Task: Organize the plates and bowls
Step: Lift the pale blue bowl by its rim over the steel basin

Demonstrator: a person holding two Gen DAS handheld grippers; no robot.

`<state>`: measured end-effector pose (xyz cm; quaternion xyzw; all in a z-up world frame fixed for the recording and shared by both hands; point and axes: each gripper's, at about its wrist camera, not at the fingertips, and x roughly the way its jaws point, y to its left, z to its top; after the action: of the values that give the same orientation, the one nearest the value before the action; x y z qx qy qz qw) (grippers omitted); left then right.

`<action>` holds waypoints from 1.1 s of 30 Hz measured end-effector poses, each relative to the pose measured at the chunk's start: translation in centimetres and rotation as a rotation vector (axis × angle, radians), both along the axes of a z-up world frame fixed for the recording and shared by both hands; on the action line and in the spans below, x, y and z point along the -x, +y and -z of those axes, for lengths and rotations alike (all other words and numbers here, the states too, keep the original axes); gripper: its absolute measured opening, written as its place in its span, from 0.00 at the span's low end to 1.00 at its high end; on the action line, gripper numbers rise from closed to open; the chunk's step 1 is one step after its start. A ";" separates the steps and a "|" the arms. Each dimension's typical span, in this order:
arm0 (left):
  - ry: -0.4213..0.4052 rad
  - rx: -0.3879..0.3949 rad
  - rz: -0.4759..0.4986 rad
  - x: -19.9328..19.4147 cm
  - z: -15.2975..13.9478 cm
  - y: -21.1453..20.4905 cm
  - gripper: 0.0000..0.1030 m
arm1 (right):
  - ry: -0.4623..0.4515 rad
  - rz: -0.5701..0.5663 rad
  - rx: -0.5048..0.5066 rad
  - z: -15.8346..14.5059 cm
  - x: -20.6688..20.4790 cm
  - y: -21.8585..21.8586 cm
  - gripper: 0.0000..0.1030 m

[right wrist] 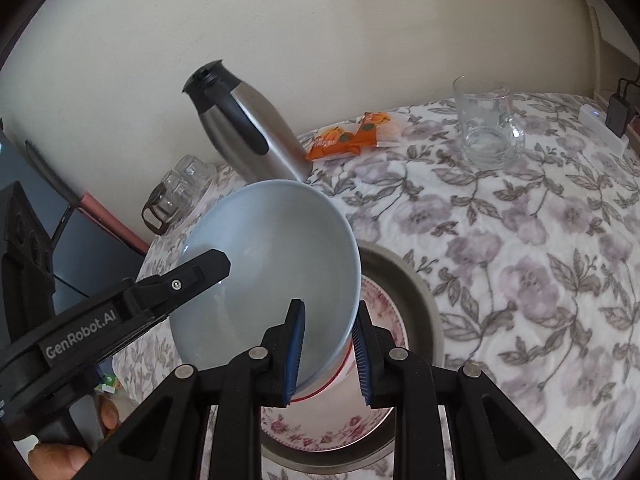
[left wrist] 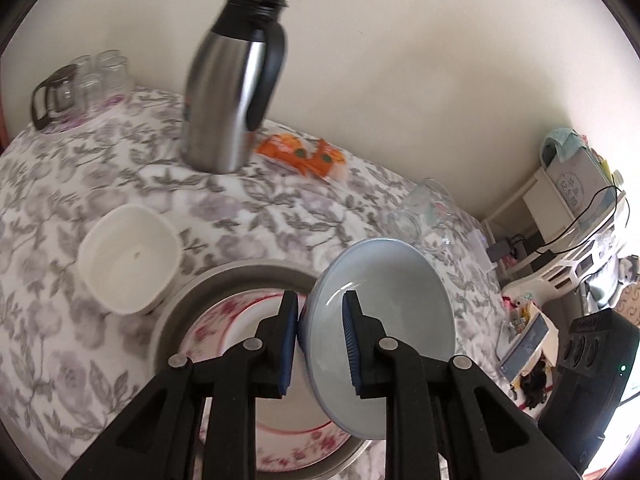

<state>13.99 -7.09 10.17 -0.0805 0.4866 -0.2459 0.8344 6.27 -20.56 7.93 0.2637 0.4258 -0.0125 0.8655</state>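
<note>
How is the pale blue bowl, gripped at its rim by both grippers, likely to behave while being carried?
The blue bowl looks glazed, so probably slippery between the fingers. It appears rigid ceramic, likely fragile if dropped onto the floral plate. Held tilted by the rim, it may pivot.

1. The right tongs (right wrist: 330, 354) straddle the rim of a tilted blue bowl (right wrist: 276, 248), one pad inside, one outside.
2. The left tongs (right wrist: 200, 270) grip its opposite rim.
3. Below it, a floral plate (right wrist: 320, 430) lies in a grey tray (right wrist: 416, 292) on the table (right wrist: 520, 260).
4. A flask (right wrist: 248, 128), a glass mug (right wrist: 486, 124) and orange packets (right wrist: 352, 136) stand along the table's far edge.
</note>
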 end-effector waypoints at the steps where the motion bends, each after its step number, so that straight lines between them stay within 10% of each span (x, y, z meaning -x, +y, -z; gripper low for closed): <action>1: -0.002 -0.001 -0.005 0.3 0.2 0.6 0.21 | 0.001 0.001 -0.002 0.1 0.1 0.3 0.25; 33: 0.167 0.062 -0.084 -0.6 5.6 4.0 0.21 | 0.030 0.052 0.017 3.4 -0.8 2.6 0.27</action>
<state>14.63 -3.11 4.55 -0.1469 0.5428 -0.2180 0.7977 7.04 -17.98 4.55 0.2669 0.4316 -0.0426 0.8606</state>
